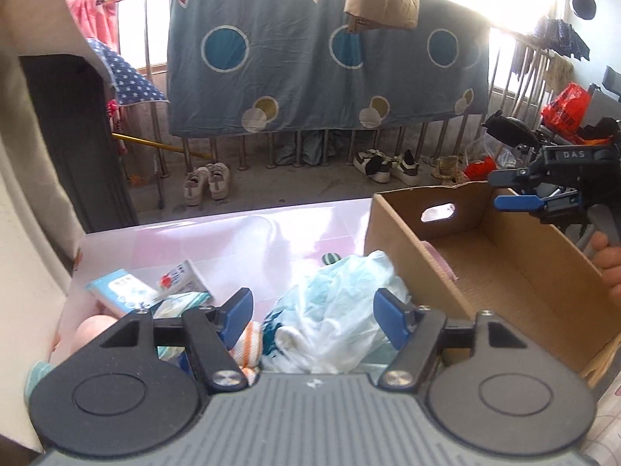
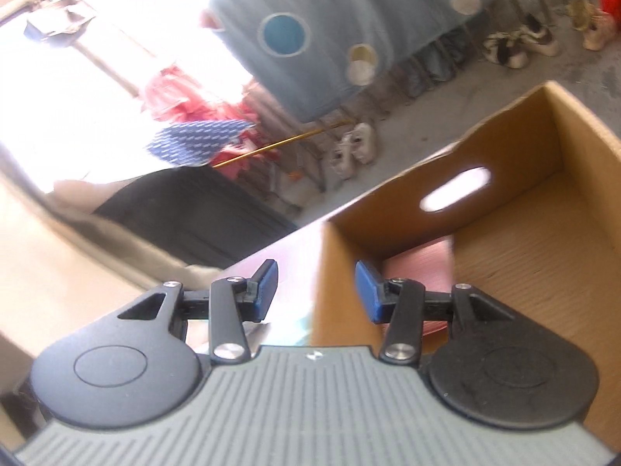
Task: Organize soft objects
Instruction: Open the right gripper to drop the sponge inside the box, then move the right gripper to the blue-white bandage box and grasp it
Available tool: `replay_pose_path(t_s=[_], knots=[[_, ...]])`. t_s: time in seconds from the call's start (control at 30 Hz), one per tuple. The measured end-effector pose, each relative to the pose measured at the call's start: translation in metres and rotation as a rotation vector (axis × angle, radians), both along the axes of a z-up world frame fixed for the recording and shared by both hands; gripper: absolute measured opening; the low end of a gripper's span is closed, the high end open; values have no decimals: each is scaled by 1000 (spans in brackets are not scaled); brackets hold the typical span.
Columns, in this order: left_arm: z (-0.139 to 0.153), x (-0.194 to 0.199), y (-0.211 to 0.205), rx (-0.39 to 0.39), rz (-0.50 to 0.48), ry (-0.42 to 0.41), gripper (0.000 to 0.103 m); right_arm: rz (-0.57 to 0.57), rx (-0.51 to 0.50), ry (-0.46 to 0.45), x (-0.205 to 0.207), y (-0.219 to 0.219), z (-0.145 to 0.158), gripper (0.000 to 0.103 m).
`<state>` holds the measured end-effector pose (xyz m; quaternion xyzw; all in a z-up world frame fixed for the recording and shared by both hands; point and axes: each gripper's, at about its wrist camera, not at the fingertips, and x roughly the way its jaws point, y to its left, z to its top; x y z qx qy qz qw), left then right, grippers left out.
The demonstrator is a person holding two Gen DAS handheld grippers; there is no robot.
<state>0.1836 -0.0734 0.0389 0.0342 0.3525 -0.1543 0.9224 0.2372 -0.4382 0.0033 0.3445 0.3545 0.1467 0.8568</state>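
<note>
A clear plastic bag of teal and white cloth lies on the pink table, just left of an open cardboard box. My left gripper is open and empty, its fingers on either side of the bag's near part. A striped orange and white cloth lies under its left finger. A pink item lies inside the box by its left wall and also shows in the right wrist view. My right gripper is open and empty, tilted, straddling the box's near left corner. It also shows in the left wrist view.
Tissue packs and a snack packet lie on the table's left side. A small striped ball sits behind the bag. A blue dotted sheet hangs on the railing beyond, with shoes on the floor.
</note>
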Motion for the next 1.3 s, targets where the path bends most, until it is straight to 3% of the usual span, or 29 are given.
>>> replay_pose_path(t_s=[0.2,0.3,0.37,0.53,0.63,0.73,0.9,1.1,1.3], knots=[[7,-7,67,27,224,-17,70,156,28,-63,8,68,32,49],[4,1,105,24,348,23,70,283,47,-83,34,123,38,60],[0,15,127,10,400,71,70,384,33,-72,55,167,36,67],[-23,61,161,30,478,166,73,555,-8,3,121,271,12,67],[-40,95,172,42,494,203,72,617,-37,60,163,316,-11,67],[-59,129,174,58,497,254,67,666,-53,137,206,362,-41,61],[-89,174,175,76,489,340,61,726,-68,213,257,398,-87,52],[-119,206,176,71,495,421,54,758,-102,326,290,426,-137,52],[-131,217,177,72,506,453,52,781,-97,382,300,442,-157,53]])
